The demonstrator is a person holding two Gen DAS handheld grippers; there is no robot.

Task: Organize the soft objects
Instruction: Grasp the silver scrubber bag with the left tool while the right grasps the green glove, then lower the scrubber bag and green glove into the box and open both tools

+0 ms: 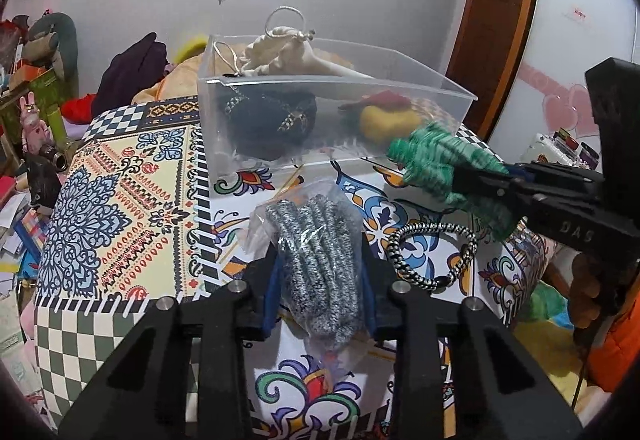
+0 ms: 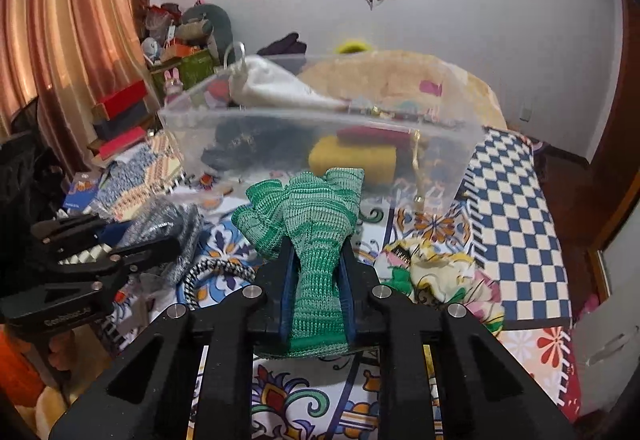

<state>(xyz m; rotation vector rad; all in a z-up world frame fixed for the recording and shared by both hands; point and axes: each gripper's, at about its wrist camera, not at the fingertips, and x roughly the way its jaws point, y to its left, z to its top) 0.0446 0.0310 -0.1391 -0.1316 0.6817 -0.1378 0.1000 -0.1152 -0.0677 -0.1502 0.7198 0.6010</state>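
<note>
You can read two markings, both on gripper bodies. Left wrist view: right gripper (image 1: 452,175) housing has raised letters "DAS", rest cut off. Right wrist view: left gripper (image 2: 132,236) body has embossed text starting "GenRobot", ending unclear. Nothing else is legible.

Green-striped knit glove (image 2: 316,236), grey-speckled bagged gloves (image 1: 316,260), yellow plush (image 1: 386,121), black-and-white braided cord (image 1: 436,256), multicoloured ornamental cloth (image 1: 132,207).

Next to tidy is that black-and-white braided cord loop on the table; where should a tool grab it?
Grip the braided cord loop on its near arc, coming straight down from above. It lies flat on the patterned tablecloth, so one finger fits inside the ring and one outside.
</note>
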